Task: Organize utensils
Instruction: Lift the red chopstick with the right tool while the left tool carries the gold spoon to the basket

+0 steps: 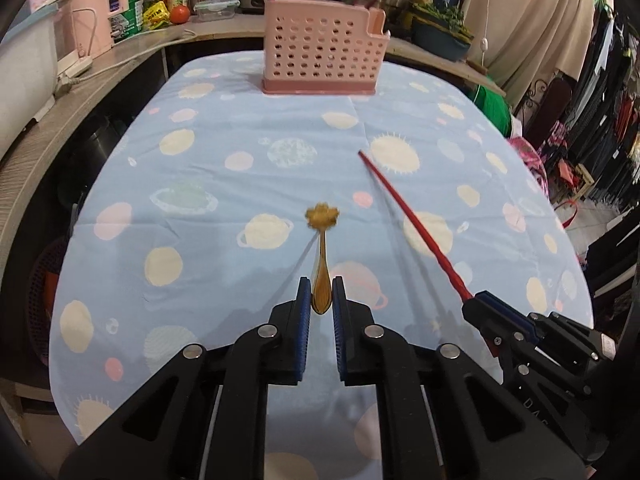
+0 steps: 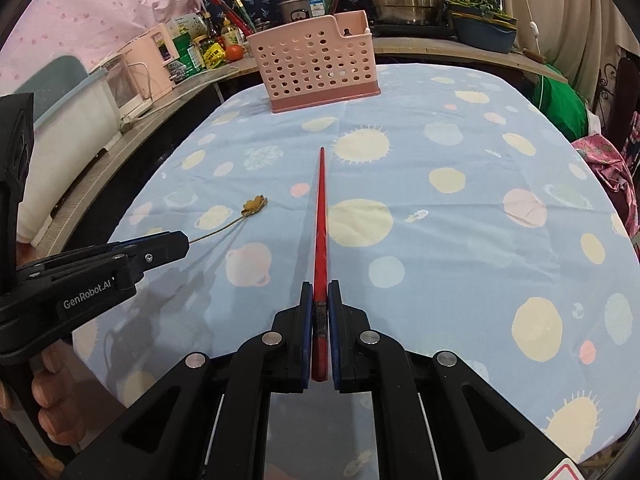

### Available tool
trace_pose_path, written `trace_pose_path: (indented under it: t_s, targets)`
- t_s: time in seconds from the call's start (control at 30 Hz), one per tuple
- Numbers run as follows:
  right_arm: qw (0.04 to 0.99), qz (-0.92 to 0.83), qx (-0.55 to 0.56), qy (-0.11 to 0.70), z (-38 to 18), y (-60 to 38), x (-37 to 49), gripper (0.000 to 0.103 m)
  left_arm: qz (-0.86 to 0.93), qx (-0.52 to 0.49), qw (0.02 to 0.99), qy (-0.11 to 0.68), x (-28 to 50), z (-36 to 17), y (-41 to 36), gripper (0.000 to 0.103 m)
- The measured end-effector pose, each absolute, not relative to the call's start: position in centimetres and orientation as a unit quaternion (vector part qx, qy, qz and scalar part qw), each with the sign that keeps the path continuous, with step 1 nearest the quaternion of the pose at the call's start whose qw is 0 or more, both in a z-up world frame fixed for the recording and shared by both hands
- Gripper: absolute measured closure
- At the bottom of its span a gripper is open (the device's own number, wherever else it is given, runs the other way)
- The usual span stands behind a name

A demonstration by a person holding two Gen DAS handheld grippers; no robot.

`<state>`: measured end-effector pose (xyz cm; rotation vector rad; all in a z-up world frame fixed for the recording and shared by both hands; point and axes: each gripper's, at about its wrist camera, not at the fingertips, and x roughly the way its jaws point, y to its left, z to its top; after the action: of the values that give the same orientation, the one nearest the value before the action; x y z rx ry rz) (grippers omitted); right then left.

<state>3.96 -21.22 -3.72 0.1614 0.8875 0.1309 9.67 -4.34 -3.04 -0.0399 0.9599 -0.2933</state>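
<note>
Pink perforated caddy stands upright at the table's far edge, middle; rigid plastic, likely light, could tip or slide on the cloth if bumped. Tall compartment plus a smaller raised pocket at one end; contents not visible through the holes.

Red chopstick: long, stiff, tapered, probably light and slick. Right tool is clamped on its thick end, thin tip pointing toward the caddy, above the table's middle. Grip near the end, so the tip may swing.

Gold spoon: small, thin stem, flower-shaped end, looks like metal, light, slippery. Left tool pinches its bowl, flower end forward, over the near half of the table.
</note>
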Motion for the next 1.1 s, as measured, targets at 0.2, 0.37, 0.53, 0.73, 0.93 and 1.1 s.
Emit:
trace_pose_path:
  t_s: [0.2,0.37,0.53,0.73,0.93,1.1]
  targets:
    - [0.906,0.071,0.093,0.406,-0.7,-21.8,4.4,0.096,-0.141,-0.047,0.886,0.44,10.1,-0.2,-3.3,0.093]
    - [0.914,0.076,0.112,0.382,1.9,-22.6,5.2,0.096,-0.146,-0.062,0.891,0.424,10.7,1.6,-3.0,0.095]
    - [0.919,0.079,0.136,0.362,4.2,-23.8,6.2,0.096,-0.148,-0.072,0.892,0.421,11.8,2.4,-2.6,0.102]
    - [0.926,0.081,0.145,0.338,6.5,-24.8,7.5,0.096,-0.147,-0.075,0.893,0.418,12.6,3.3,-2.2,0.102]
    - [0.94,0.077,0.136,0.304,9.4,-25.4,8.9,0.096,-0.151,-0.075,0.9,0.401,13.5,5.6,-2.0,0.102]
    - [0.946,0.08,0.135,0.285,11.3,-25.7,10.6,0.096,-0.161,-0.079,0.904,0.388,14.7,7.8,-1.9,0.102]
